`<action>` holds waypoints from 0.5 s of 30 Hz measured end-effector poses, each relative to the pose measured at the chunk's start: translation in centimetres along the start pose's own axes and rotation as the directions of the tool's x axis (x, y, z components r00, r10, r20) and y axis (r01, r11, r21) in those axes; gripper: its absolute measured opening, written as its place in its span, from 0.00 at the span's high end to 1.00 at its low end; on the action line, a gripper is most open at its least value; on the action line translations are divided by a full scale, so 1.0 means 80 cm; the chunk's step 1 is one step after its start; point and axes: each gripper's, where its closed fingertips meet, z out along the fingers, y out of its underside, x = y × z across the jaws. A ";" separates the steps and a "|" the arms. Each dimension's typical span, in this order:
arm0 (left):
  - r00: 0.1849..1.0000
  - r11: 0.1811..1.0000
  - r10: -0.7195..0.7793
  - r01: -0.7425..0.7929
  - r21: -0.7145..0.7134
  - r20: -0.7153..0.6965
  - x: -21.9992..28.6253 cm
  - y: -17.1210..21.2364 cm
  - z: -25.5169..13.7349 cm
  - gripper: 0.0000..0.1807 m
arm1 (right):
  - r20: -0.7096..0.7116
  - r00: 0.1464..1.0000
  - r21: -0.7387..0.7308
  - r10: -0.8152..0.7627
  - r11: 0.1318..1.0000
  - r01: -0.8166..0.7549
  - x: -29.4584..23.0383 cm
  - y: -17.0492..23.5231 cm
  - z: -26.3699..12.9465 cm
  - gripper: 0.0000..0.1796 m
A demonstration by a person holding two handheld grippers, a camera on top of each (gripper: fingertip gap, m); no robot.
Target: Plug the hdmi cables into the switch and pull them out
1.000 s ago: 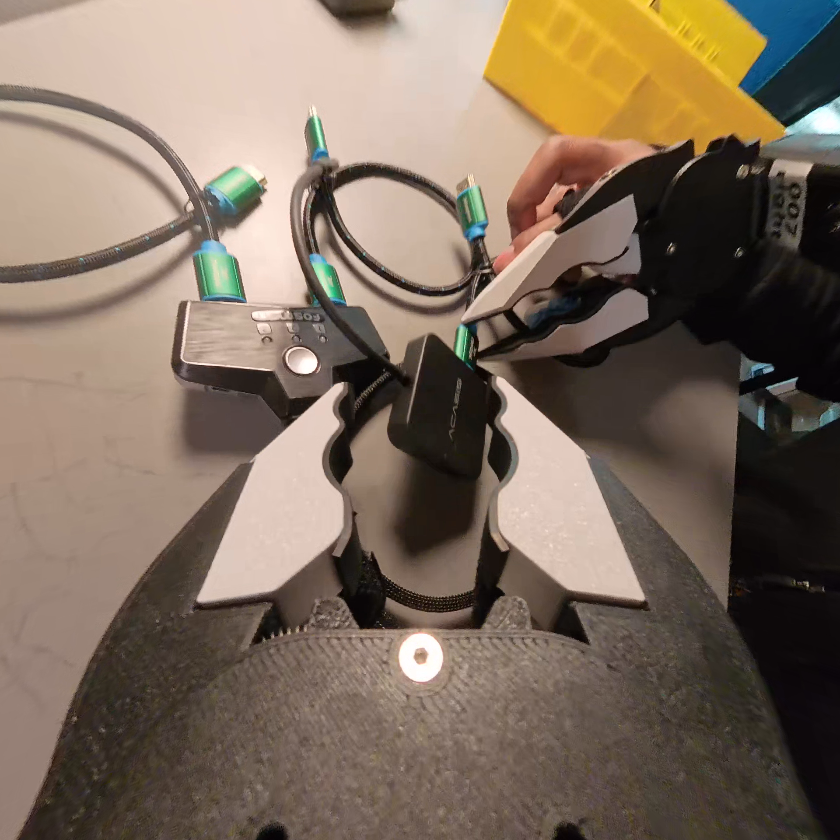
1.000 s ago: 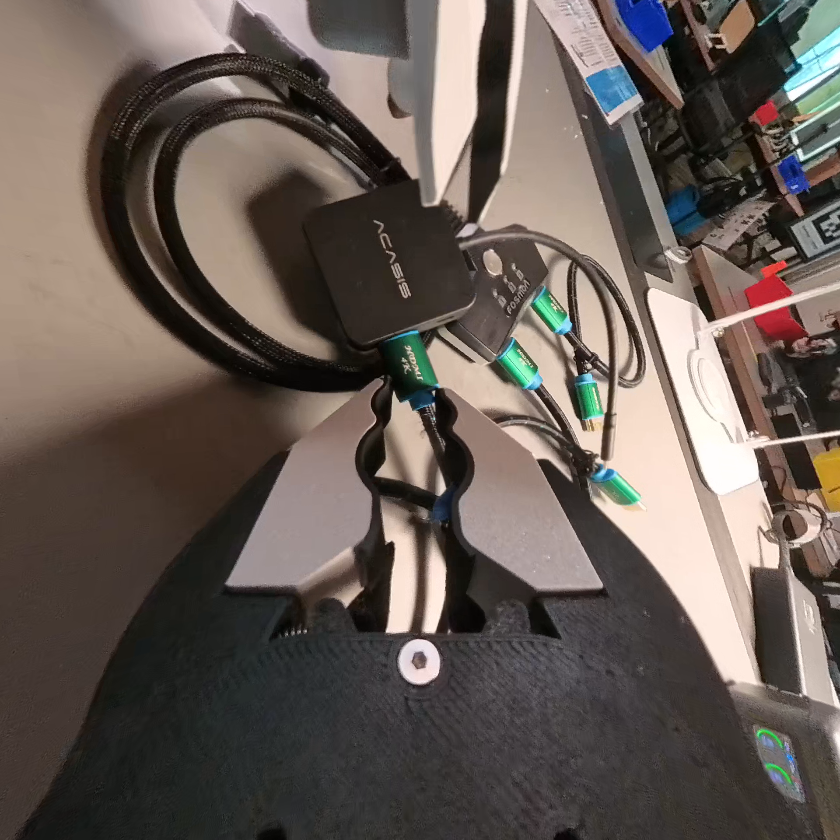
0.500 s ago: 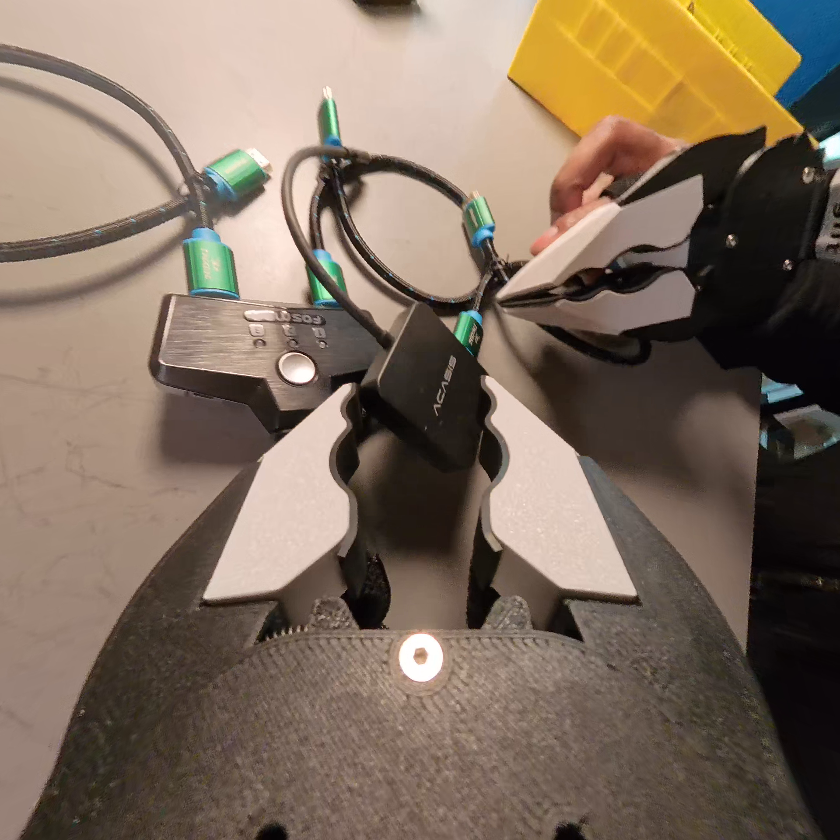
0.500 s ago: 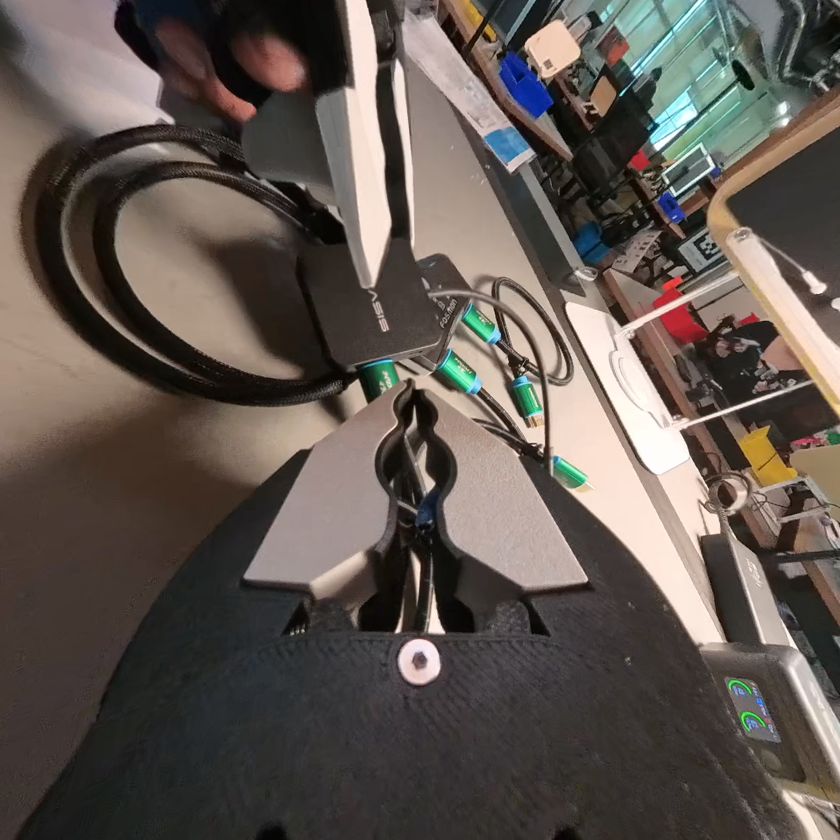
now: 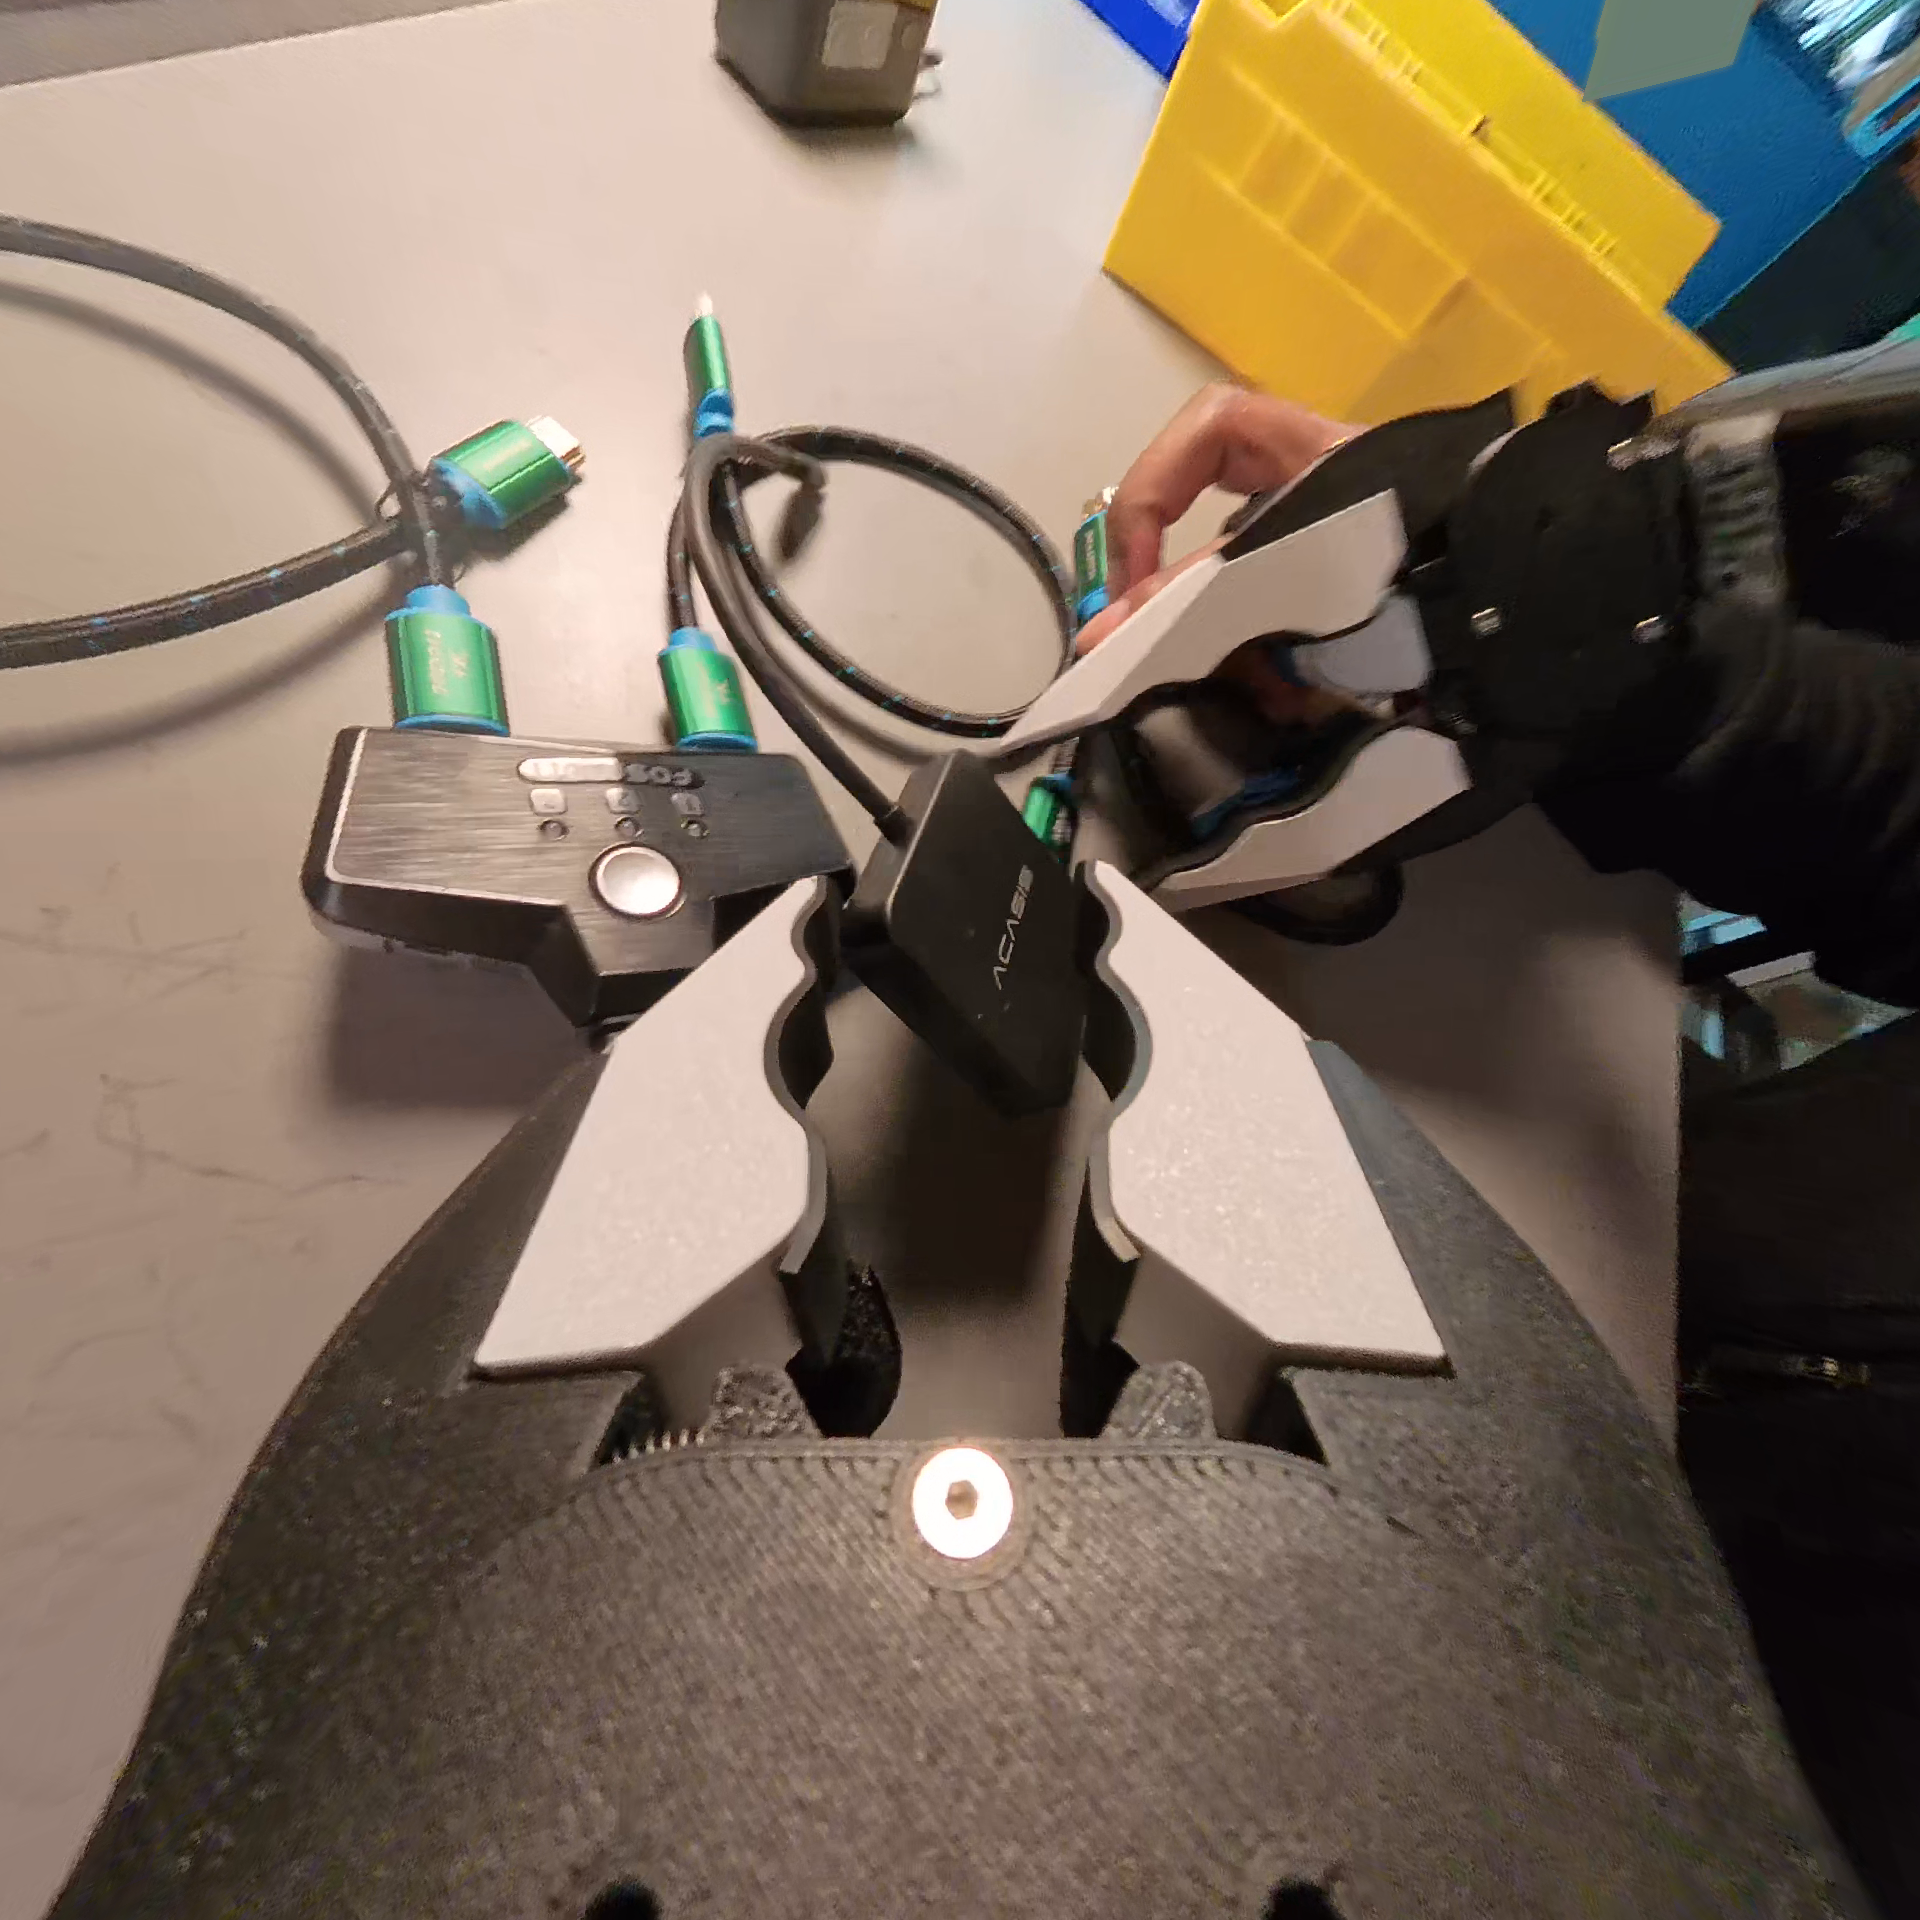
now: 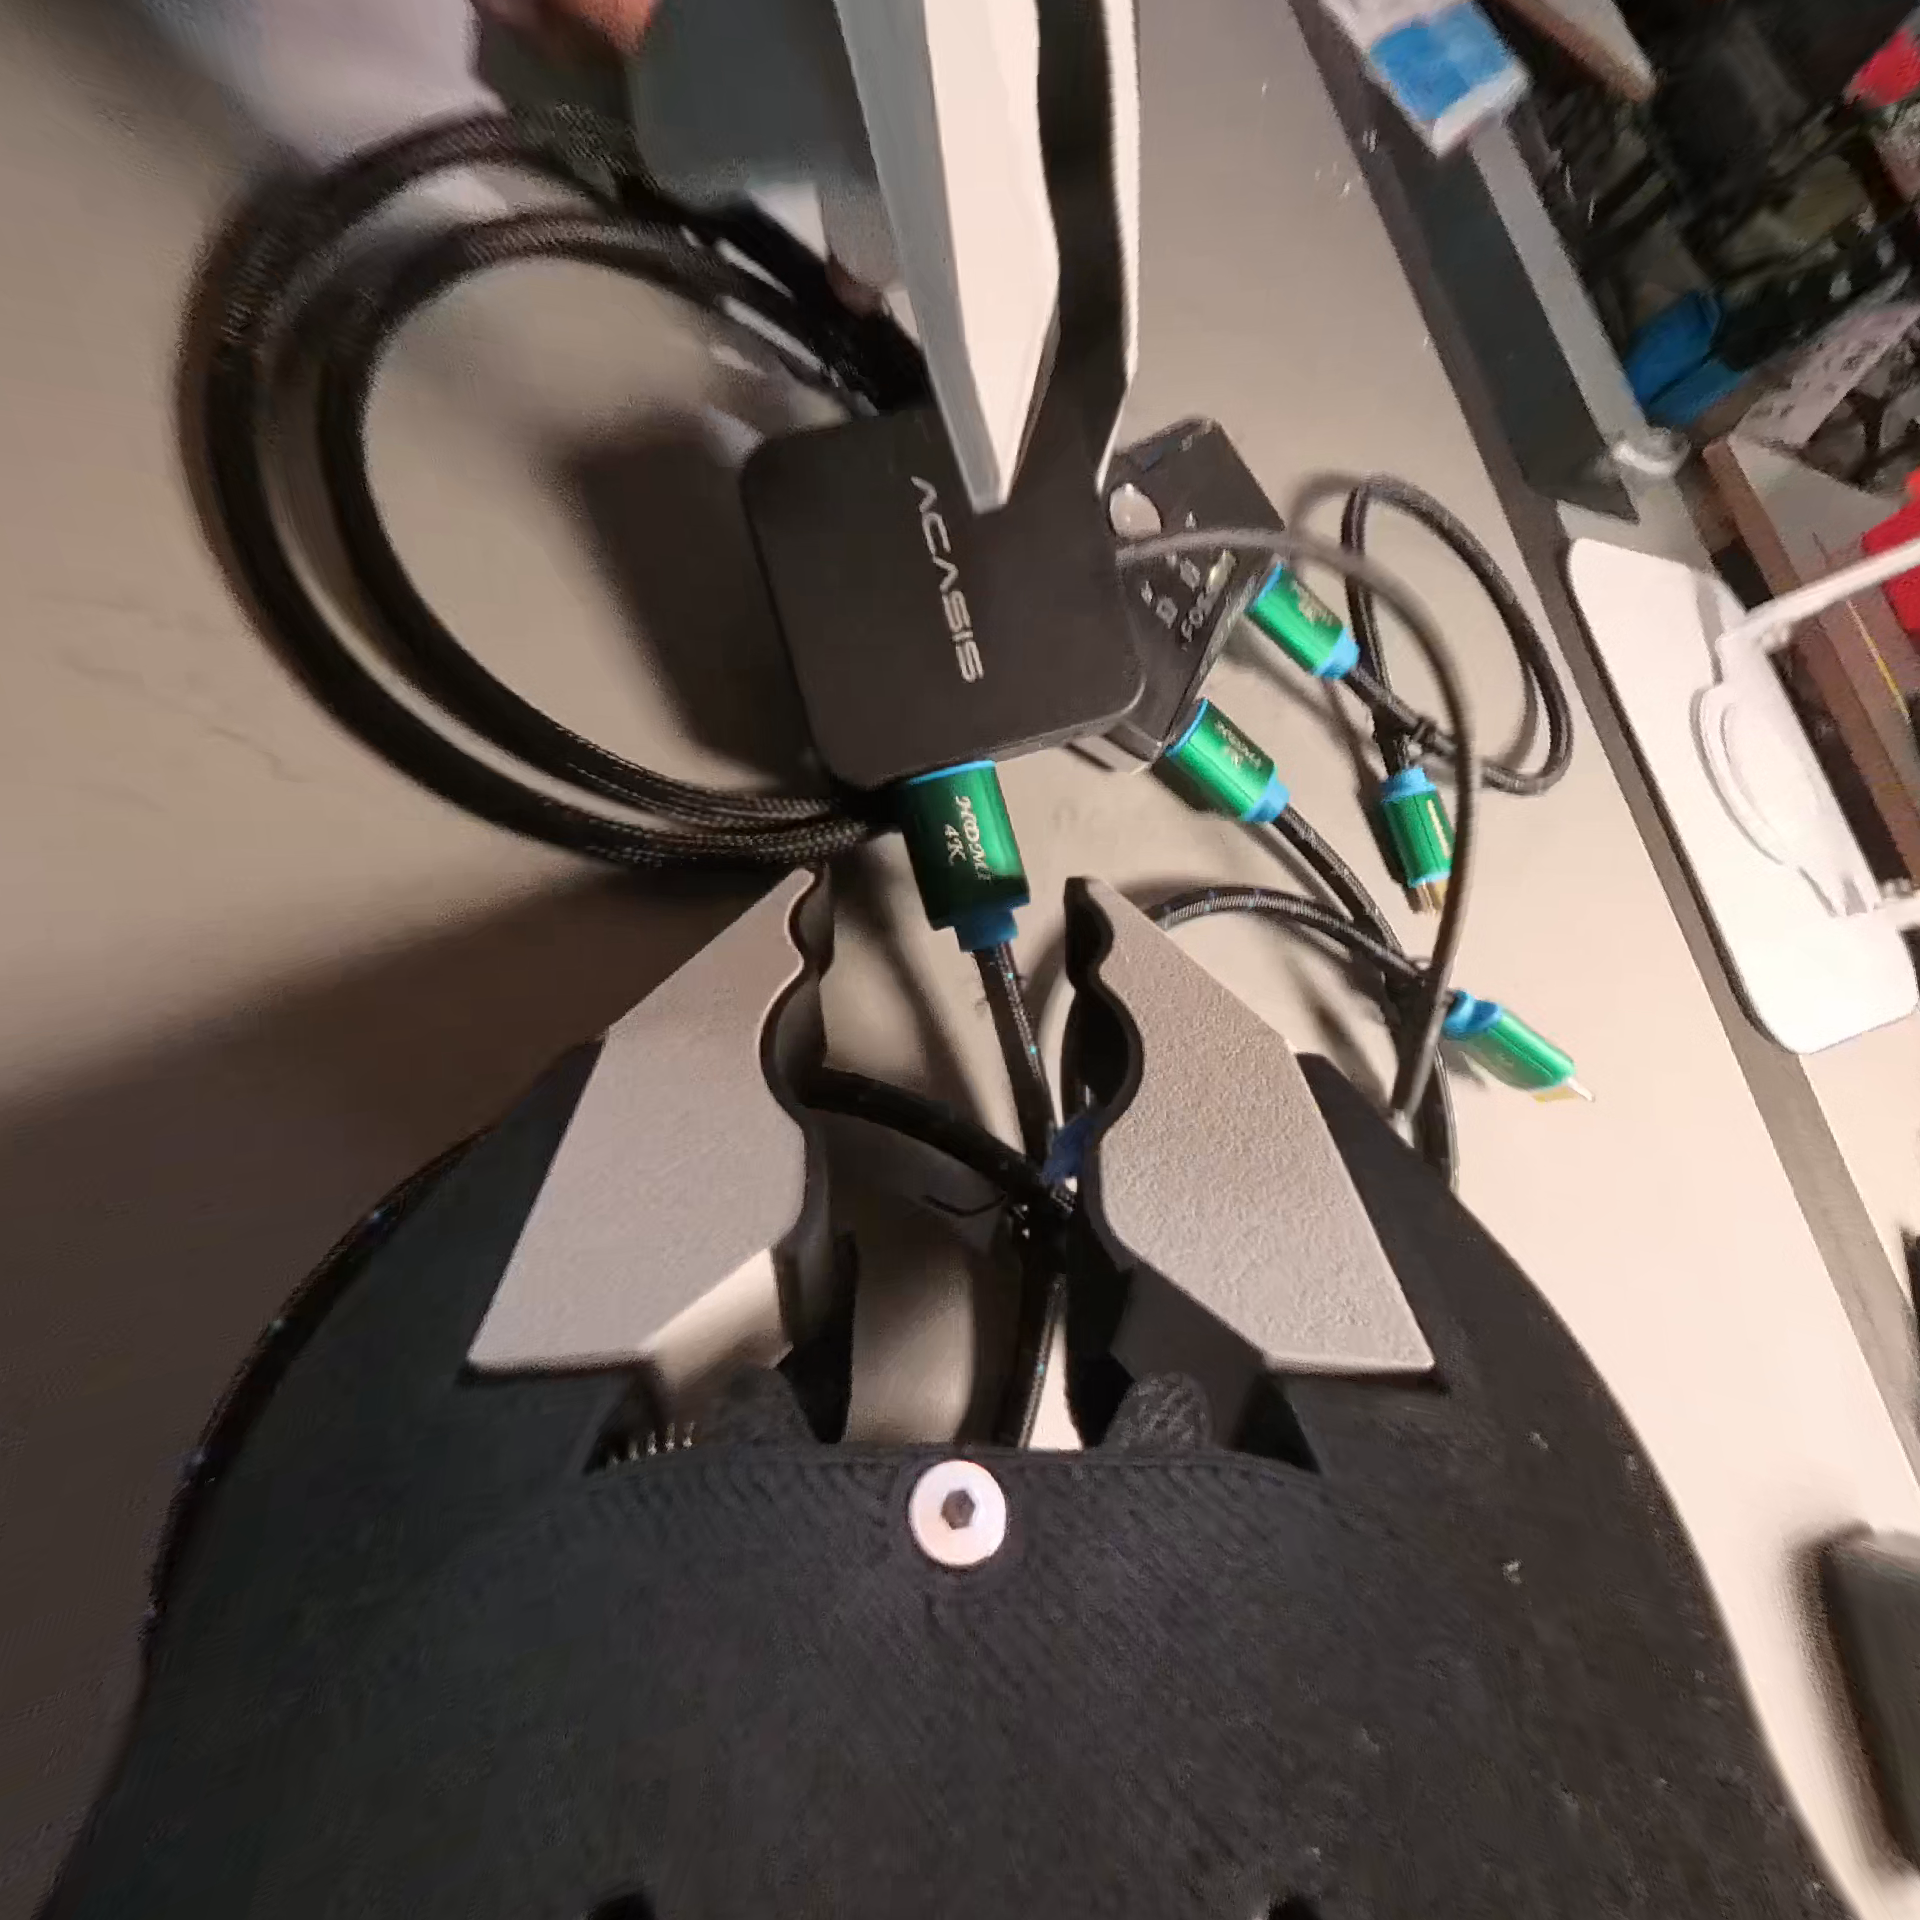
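My left gripper (image 5: pixel 956 899) is shut on a small black adapter box (image 5: pixel 982 940), holding it tilted above the table. A green HDMI plug (image 6: pixel 961 862) is seated in the box's near edge in the right wrist view. My right gripper (image 6: pixel 945 894) is open, its tips on either side of that plug without touching it; its cable (image 6: pixel 1013 1049) runs back between the fingers. The black HDMI switch (image 5: pixel 468 842) lies flat on the table with two green plugs (image 5: pixel 445 675) in its far side. The right gripper also shows open in the left wrist view (image 5: pixel 1086 816).
Loose green plugs (image 5: pixel 509 473) and braided cable loops (image 5: pixel 914 457) lie behind the switch. A yellow bin (image 5: pixel 1382 208) and a grey box (image 5: pixel 831 52) stand at the back. A person's hand (image 5: pixel 1174 488) holds the right gripper. A white stand base (image 6: pixel 1766 831) sits at the right. The left gripper's tips are roughly 6 cm from the right gripper's. From my left tips it is roughly 6 cm to the black HDMI switch (image 5: pixel 468 842); from my right, 12 cm.
My right gripper was shut around the cable behind the plug and has opened, with its tips now beside the plug. The left gripper keeps its hold on the black box.
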 end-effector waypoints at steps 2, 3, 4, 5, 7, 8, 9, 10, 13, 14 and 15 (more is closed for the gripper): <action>0.998 0.999 -0.001 0.004 0.046 -0.066 0.014 -0.010 -0.004 0.76 | -0.030 1.000 -0.023 -0.005 1.000 0.004 0.004 0.003 0.002 0.80; 0.996 0.998 -0.001 0.007 0.068 -0.089 0.019 -0.015 -0.005 0.76 | -0.046 0.999 -0.020 -0.018 1.000 0.017 0.006 0.004 0.002 0.84; 0.995 0.997 0.001 0.007 0.077 -0.104 0.022 -0.016 -0.006 0.76 | -0.056 0.998 -0.011 -0.028 1.000 0.027 0.008 0.004 0.000 0.86; 0.994 0.996 0.003 0.007 0.085 -0.112 0.023 -0.017 -0.006 0.76 | -0.060 0.998 -0.001 -0.032 0.999 0.032 0.009 0.003 -0.002 0.87; 0.992 0.992 -0.019 0.035 0.125 -0.127 0.022 -0.023 -0.005 0.76 | -0.082 0.996 0.031 -0.034 0.999 0.037 0.014 0.000 -0.006 0.87; 0.988 0.986 -0.053 0.075 0.149 -0.144 0.021 -0.027 -0.005 0.76 | -0.101 0.994 0.048 -0.033 0.998 0.038 0.019 -0.002 -0.008 0.87; 0.980 0.979 -0.100 0.128 0.160 -0.170 0.020 -0.030 -0.005 0.75 | -0.131 0.991 0.065 -0.032 0.997 0.040 0.025 -0.005 -0.011 0.87; 0.969 0.970 -0.147 0.180 0.161 -0.199 0.021 -0.031 -0.004 0.74 | -0.162 0.986 0.088 -0.030 0.995 0.044 0.031 -0.010 -0.016 0.87; 0.935 0.955 -0.217 0.263 0.139 -0.280 0.032 -0.030 0.002 0.73 | -0.227 0.973 0.161 -0.032 0.984 0.070 0.040 -0.030 -0.028 0.88; 0.934 0.957 -0.208 0.256 0.137 -0.291 0.038 -0.029 0.005 0.74 | -0.243 0.969 0.169 -0.049 0.981 0.092 0.039 -0.035 -0.030 0.88; 0.938 0.960 -0.182 0.235 0.152 -0.296 0.044 -0.030 0.006 0.77 | -0.260 0.963 0.163 -0.077 0.979 0.123 0.037 -0.037 -0.029 0.88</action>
